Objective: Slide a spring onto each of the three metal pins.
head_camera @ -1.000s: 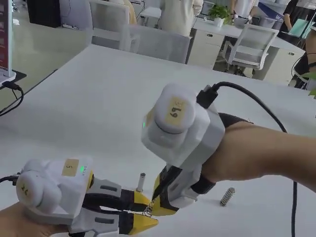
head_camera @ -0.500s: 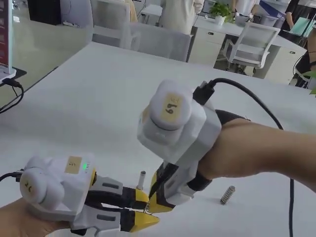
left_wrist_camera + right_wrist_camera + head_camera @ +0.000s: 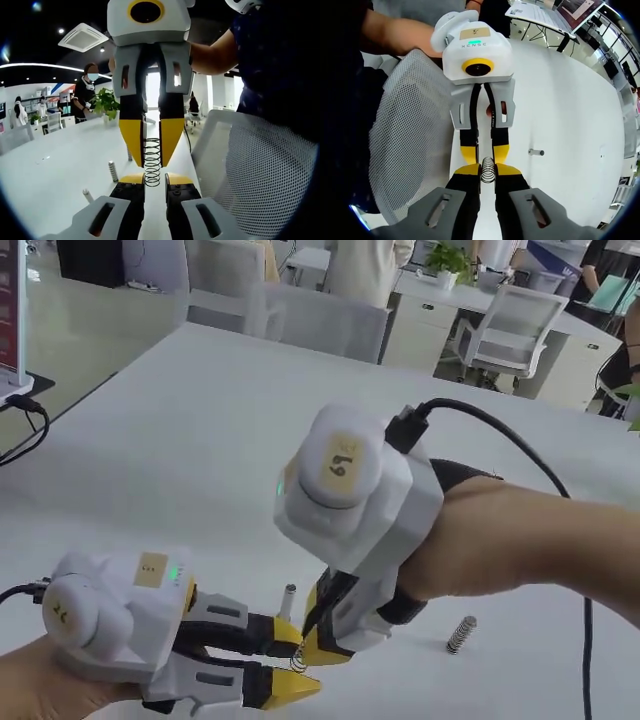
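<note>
Ahead and to the left, open bare table (image 3: 200, 440). Just behind the left gripper (image 3: 292, 665) and right gripper (image 3: 312, 652), tip to tip and both clamped on one spring (image 3: 152, 165), an upright pin (image 3: 288, 602). To the right, apart, a loose spring (image 3: 460, 634). Along the near edge, a mesh chair (image 3: 405, 145).

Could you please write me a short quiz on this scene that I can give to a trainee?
1. Multiple choice: what are the left gripper and the right gripper both closed on?
A) a spring
B) a screw
C) a washer
2. True or false: a second spring lies loose on the table, touched by neither gripper.
3. Fill in: in the head view, the metal pin just behind the jaws stands ___.

Key: 1 A; 2 true; 3 upright.
</note>
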`<state>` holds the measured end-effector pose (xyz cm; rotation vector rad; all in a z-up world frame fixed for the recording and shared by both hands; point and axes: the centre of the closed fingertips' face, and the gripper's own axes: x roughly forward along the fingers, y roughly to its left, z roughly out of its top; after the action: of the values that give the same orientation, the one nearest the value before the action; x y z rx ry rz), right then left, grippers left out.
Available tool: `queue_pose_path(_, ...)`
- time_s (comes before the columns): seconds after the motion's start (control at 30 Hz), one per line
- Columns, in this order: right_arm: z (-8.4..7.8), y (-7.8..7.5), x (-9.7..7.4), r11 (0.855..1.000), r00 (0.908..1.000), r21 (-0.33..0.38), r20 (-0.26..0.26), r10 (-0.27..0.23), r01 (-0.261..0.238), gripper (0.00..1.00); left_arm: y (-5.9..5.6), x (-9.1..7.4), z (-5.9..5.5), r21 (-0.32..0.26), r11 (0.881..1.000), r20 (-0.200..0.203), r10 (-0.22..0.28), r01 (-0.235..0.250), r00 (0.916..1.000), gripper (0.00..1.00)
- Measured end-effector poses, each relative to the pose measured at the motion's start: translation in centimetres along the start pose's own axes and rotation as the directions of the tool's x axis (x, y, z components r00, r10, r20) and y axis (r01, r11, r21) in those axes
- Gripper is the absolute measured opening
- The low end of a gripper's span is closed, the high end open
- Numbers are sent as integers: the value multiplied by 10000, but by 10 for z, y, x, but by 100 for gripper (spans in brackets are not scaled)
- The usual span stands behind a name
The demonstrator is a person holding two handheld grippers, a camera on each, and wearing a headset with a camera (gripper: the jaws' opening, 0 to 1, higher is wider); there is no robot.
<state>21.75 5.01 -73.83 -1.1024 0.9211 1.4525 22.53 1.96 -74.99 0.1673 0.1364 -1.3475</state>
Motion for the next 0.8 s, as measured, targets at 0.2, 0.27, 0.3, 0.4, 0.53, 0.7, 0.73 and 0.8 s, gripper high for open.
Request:
queue_pose_path(0.2,0,-3,-2,10000,10000,4,15,-67,67,7,0,-4,-7,-83,9999,-229,55,-57,9997,15)
queue_pose_path(0.27,-1,-4,-3,9999,9999,26,25,-119,119,7,1,-5,-9,-193,9997,-254,126,-131,9996,18)
queue_pose_path(0.3,-2,-5,-3,9999,9999,55,24,-105,105,7,1,-6,-10,-248,9995,-267,169,-175,9995,21)
queue_pose_path(0.4,-3,-6,-4,9999,9999,90,24,-143,143,7,3,-11,-13,-380,9985,-298,379,-391,9988,28)
queue_pose_path(0.53,-2,-8,-6,9997,9998,156,78,-173,171,7,4,-17,-15,-529,9965,-279,634,-648,9976,33)
queue_pose_path(0.7,-3,-10,-8,9996,9996,160,91,-253,251,7,8,-25,-19,-622,9933,-384,953,-976,9947,40)
queue_pose_path(0.73,-3,-11,-9,9995,9996,179,108,-250,248,7,9,-27,-19,-666,9916,-362,1084,-1106,9935,42)
queue_pose_path(0.8,-2,-13,-10,9994,9994,185,149,-305,302,7,12,-30,-21,-737,9884,-394,1303,-1329,9907,47)
